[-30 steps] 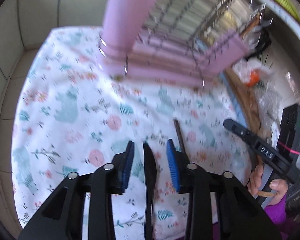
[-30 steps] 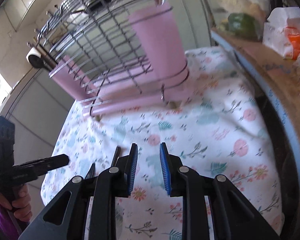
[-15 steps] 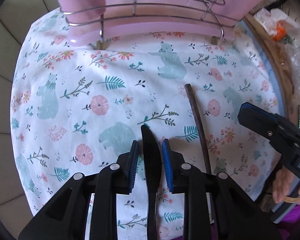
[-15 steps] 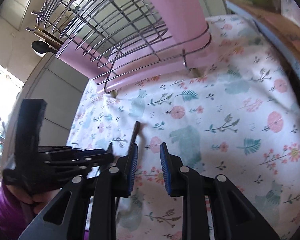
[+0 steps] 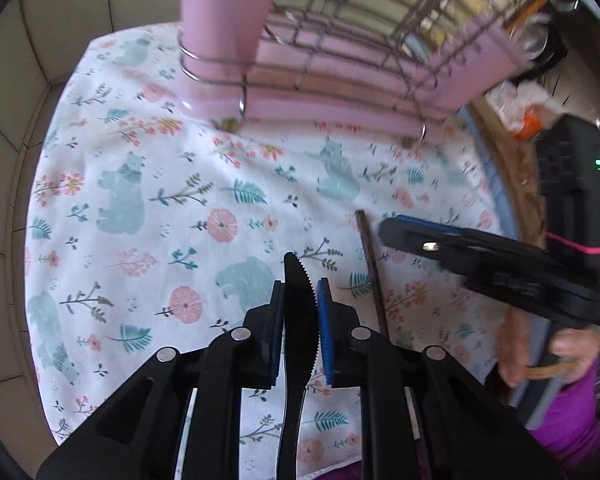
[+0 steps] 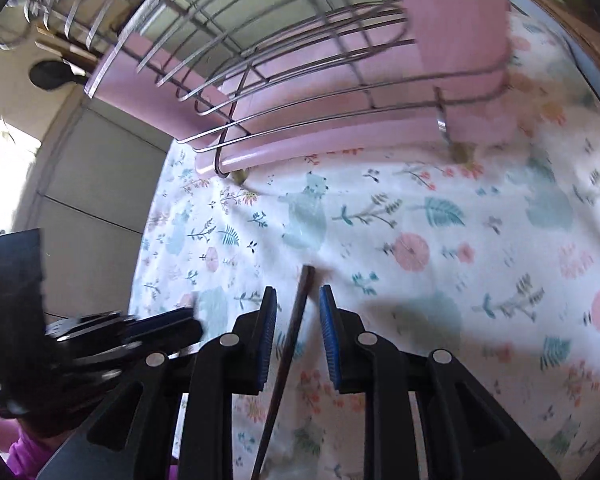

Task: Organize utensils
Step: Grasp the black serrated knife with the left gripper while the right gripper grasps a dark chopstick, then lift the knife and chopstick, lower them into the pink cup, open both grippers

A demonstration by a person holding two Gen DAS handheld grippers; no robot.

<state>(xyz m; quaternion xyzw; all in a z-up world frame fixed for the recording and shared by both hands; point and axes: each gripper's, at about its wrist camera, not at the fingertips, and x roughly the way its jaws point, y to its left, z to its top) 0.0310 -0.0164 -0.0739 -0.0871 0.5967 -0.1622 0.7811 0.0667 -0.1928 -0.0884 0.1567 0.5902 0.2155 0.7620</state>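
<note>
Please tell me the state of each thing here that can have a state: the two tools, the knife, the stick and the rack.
Left tool: fingers around the black knife, contact unclear.
Right tool: open, straddling the brown stick.
Black knife: lying flat on the floral cloth.
Brown stick: lying flat, ungripped.
Pink dish rack: standing on the cloth.
</note>
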